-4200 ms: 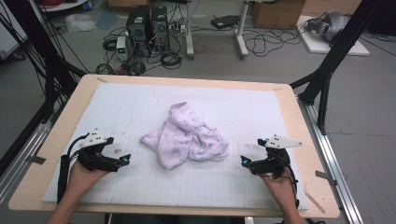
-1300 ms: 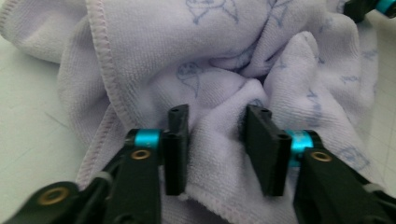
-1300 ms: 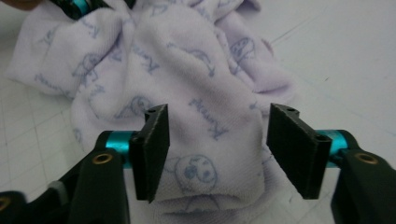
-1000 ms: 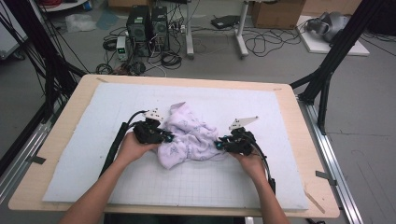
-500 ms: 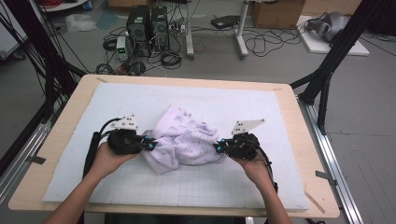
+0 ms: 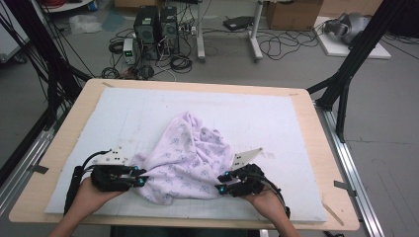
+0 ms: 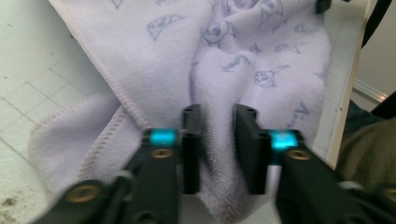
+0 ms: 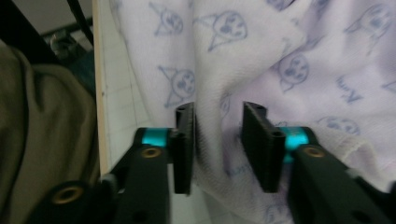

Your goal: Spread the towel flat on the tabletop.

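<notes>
Jaws on both grippers have just been opening, towel [image 6: 190, 158] between them; regrip its corners near the tabletop's [image 6: 316, 148] front edge.

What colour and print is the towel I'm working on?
The towel is pale lilac with small blue-grey cartoon faces; clearest in the right gripper view.

surface: wooden table [image 6: 59, 148] | on it: white gridded mat [image 6: 123, 113] | on mat: crumpled lilac towel [image 6: 190, 158]

The lilac towel [image 8: 289, 70] carries a repeated print of small cartoon faces with short blue words beside them; in the right gripper view these words are too blurred to read.
</notes>
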A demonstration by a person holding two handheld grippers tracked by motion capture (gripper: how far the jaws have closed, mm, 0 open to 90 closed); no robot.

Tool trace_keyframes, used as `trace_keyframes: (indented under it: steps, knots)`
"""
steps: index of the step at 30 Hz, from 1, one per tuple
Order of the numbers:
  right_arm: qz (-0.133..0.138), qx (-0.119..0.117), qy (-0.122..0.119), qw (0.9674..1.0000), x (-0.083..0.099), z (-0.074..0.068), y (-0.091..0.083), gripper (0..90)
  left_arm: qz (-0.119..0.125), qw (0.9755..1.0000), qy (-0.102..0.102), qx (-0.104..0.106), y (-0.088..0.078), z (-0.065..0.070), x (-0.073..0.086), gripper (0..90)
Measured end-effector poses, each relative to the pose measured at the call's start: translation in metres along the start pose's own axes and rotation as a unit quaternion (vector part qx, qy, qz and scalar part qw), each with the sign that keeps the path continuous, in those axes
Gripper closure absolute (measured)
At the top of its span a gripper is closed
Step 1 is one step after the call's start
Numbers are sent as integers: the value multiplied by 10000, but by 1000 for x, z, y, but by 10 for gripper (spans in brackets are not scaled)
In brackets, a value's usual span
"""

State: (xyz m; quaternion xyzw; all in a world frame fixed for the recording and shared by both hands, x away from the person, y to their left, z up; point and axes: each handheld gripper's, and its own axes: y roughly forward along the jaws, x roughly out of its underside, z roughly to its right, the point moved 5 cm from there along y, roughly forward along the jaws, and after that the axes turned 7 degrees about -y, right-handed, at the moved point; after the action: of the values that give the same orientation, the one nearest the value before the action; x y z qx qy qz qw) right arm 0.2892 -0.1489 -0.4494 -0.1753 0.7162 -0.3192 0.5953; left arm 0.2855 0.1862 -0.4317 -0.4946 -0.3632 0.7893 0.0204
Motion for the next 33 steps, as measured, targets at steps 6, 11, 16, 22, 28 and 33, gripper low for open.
trace_keyframes:
  steps: [6, 11, 16, 22, 28, 33]
  knots:
    - [609, 471, 88, 9970, -24, 23, -25, 457, 353, 9992, 108, -138, -2, -9, -33, 481]
    - [469, 920, 207, 9944, -22, 57, -11, 432, 287, 9991, 36, -302, 25, -27, -52, 462]
    - [113, 858, 336, 9957, -11, 74, 13, 436, -90, 9989, 158, -437, 61, -37, -52, 476]
    - [-346, 851, 210, 9956, -1, 76, 30, 552, -772, 9966, 21, -296, 83, -45, -38, 757]
    - [-285, 604, 253, 9974, 2, 73, 27, 827, -850, 9961, 68, -228, 79, -41, -33, 894]
    - [-247, 600, 126, 9978, 0, 62, 17, 834, -645, 9977, 7, -215, 62, -36, -23, 896]
